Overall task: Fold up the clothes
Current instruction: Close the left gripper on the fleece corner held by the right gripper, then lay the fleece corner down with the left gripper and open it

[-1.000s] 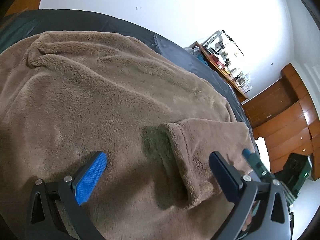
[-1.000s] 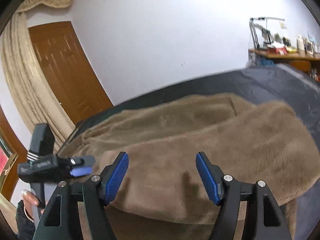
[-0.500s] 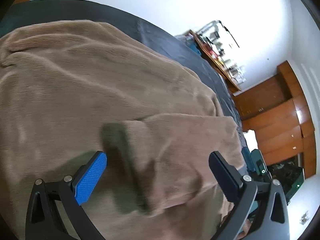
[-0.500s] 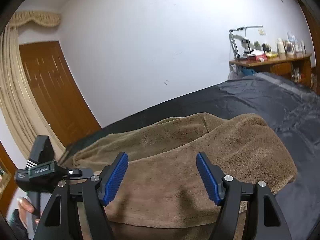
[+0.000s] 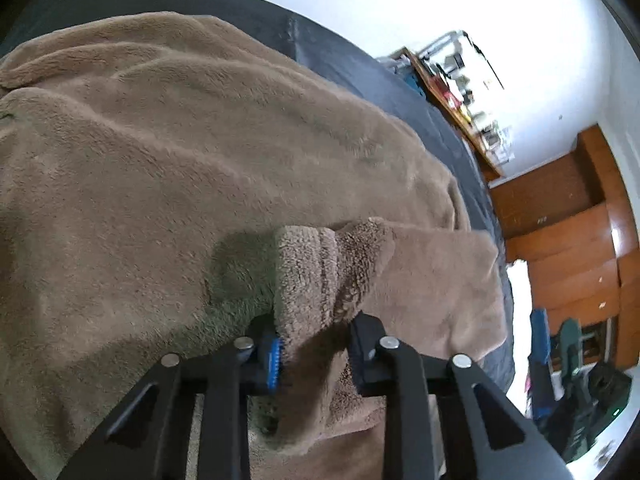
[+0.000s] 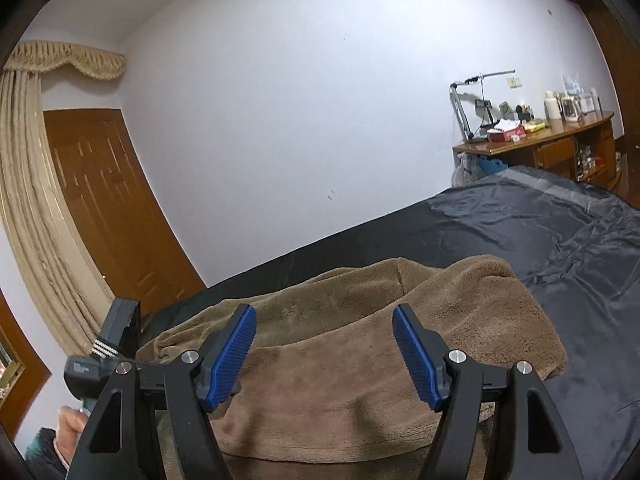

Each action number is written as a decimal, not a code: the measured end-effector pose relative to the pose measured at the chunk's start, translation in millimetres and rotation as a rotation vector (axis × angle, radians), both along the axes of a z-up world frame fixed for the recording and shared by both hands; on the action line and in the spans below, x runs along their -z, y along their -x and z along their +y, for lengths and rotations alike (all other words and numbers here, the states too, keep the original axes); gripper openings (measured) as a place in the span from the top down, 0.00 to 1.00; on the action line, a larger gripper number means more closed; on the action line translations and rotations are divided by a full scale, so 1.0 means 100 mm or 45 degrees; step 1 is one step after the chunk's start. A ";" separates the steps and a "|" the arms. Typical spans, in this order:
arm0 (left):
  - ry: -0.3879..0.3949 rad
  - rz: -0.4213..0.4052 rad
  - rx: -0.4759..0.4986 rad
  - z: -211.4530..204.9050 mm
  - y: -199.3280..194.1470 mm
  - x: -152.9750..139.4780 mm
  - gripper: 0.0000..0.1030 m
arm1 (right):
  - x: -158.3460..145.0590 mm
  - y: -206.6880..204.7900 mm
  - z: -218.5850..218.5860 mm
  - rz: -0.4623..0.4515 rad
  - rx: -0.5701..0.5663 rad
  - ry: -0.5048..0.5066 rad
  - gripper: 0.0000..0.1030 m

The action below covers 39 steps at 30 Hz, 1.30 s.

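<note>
A brown fleece garment [image 5: 200, 152] lies spread on a dark bed sheet [image 5: 420, 120]. My left gripper [image 5: 316, 344] is shut on a bunched fold of the fleece, near the garment's near right edge, with the fabric pinched between the pads. In the right wrist view the same garment [image 6: 360, 380] lies on the dark sheet [image 6: 560, 240]. My right gripper [image 6: 324, 344] is open and empty, held above the garment's near edge. The left gripper's body [image 6: 104, 356] shows at the lower left of that view.
A wooden desk [image 6: 540, 144] with a lamp and small items stands against the white wall beyond the bed. A wooden door [image 6: 104, 208] and beige curtain [image 6: 32, 216] are at the left. Wooden cabinets [image 5: 568, 232] stand to the right of the bed.
My left gripper has closed from wide open onto a fold of the fleece. My right gripper has risen and tilted up, staying open.
</note>
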<state>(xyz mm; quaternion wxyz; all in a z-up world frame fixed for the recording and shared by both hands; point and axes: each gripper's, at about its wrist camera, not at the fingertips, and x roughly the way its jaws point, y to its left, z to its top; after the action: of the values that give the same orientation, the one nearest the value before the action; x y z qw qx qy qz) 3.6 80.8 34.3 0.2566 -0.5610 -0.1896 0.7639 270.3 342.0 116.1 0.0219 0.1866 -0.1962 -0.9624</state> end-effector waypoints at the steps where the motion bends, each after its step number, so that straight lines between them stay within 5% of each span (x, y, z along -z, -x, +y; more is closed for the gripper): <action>1: -0.006 0.019 -0.010 -0.03 0.01 -0.06 0.75 | -0.01 -0.01 -0.01 0.004 0.007 -0.012 0.30; 6: 0.000 0.157 -0.105 -0.36 0.02 -0.47 0.75 | 0.01 -0.01 -0.01 -0.002 0.025 -0.042 0.30; 12: 0.118 0.286 -0.296 -1.04 -0.04 -0.82 0.75 | 0.06 0.03 0.00 -0.039 0.028 -0.053 0.30; 20: 0.358 0.213 -0.388 -1.38 -0.09 -0.46 0.75 | 0.18 0.19 -0.18 -0.129 -0.097 -0.111 0.30; 28: 0.602 0.178 -0.339 -1.33 -0.01 -0.02 0.54 | 0.48 0.45 -0.35 -0.358 -0.176 -0.192 0.30; 34: 0.639 0.274 -0.354 -1.41 -0.08 -0.24 0.25 | 0.69 0.62 -0.14 -0.559 -0.041 -0.229 0.30; 39: 0.637 0.382 -0.350 -1.42 -0.28 -0.42 0.22 | 0.72 0.64 -0.02 -0.596 0.056 -0.277 0.30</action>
<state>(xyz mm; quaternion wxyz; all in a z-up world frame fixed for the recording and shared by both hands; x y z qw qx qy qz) 31.6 -61.0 76.1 0.0302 -0.4570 -0.0302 0.8884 206.8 340.1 43.9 -0.0650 0.4011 -0.0954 -0.9087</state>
